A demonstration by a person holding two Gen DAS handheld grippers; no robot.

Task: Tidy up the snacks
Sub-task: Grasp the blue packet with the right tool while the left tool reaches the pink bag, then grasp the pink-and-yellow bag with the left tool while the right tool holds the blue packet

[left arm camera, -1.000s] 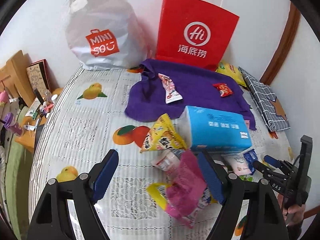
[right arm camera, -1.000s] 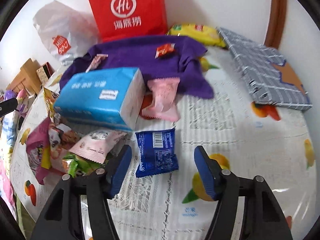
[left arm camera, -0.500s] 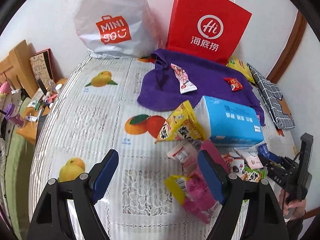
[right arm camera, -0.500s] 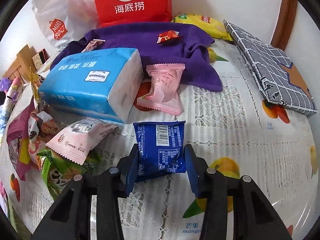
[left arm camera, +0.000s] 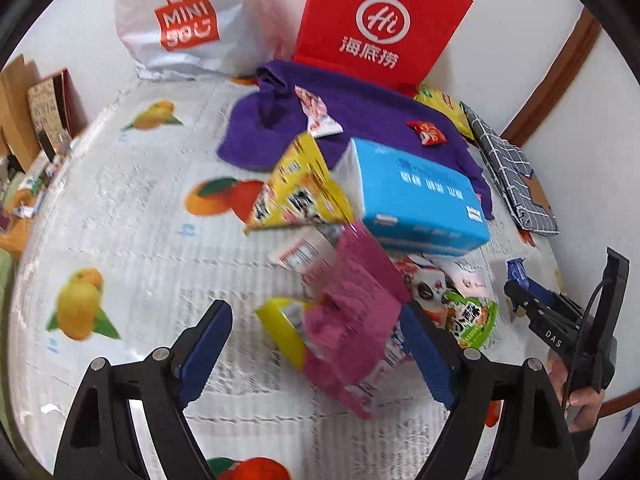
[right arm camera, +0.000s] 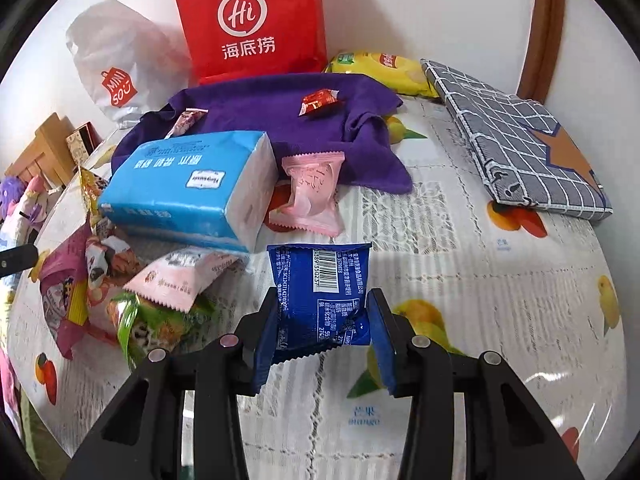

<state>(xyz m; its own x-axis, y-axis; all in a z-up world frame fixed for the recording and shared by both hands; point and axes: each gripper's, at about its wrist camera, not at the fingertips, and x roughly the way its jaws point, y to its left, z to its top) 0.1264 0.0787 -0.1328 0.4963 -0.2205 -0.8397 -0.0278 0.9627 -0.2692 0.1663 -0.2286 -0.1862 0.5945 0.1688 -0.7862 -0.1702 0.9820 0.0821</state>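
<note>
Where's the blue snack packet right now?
In the right wrist view, the blue snack packet sits low and central, pinched in the right tool, just in front of the pink wrapped snack and the blue tissue pack.

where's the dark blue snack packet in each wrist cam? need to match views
Left wrist: far right edge, only a corner of the dark blue packet shows, pinched at the tip of the right gripper.
Right wrist: lower centre, the dark blue packet fills the space between the right gripper fingers, barcode side up.
Shared landmark: the light blue tissue pack.
</note>
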